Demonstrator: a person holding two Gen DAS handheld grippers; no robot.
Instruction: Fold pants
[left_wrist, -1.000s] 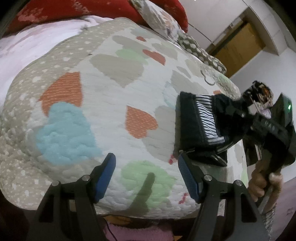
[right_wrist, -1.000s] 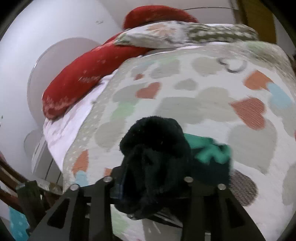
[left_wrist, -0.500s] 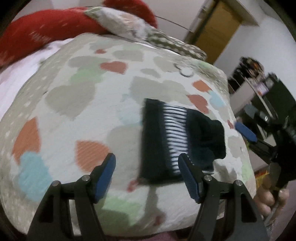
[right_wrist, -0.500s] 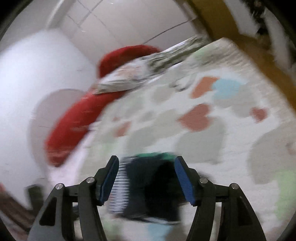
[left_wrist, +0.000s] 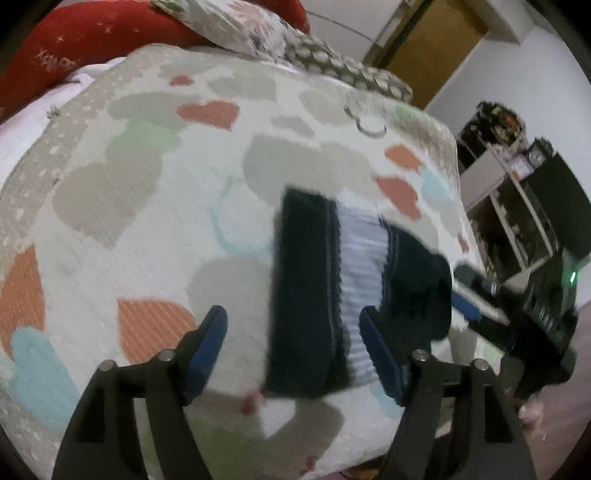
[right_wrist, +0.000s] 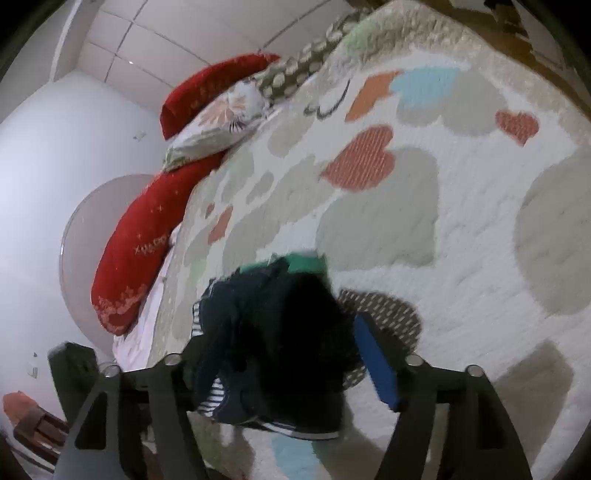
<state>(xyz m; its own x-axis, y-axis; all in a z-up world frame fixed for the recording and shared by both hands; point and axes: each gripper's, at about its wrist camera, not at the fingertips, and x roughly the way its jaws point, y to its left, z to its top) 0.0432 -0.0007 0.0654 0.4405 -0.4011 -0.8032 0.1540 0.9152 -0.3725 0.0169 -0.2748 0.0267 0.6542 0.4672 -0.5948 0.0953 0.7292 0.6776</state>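
Note:
The pants (left_wrist: 332, 291) lie folded into a dark bundle with a white-striped band on the heart-patterned quilt (left_wrist: 166, 221). My left gripper (left_wrist: 295, 350) is open and empty, just in front of the bundle's near edge. My right gripper (left_wrist: 467, 299) is at the bundle's right end, seen from the side. In the right wrist view the right gripper (right_wrist: 284, 365) is open, and the dark pants (right_wrist: 273, 343) lie between its jaws; the left finger is hidden behind the cloth.
Red pillows (left_wrist: 74, 40) and a patterned pillow (left_wrist: 236, 22) lie at the head of the bed. A shelf unit (left_wrist: 517, 206) and a yellow door (left_wrist: 432, 44) stand beyond the bed's right side. The quilt's near edge is close below my grippers.
The right gripper has opened and let go of the pants, then moved back in around the bundle. The left gripper has swung right, toward the bundle.

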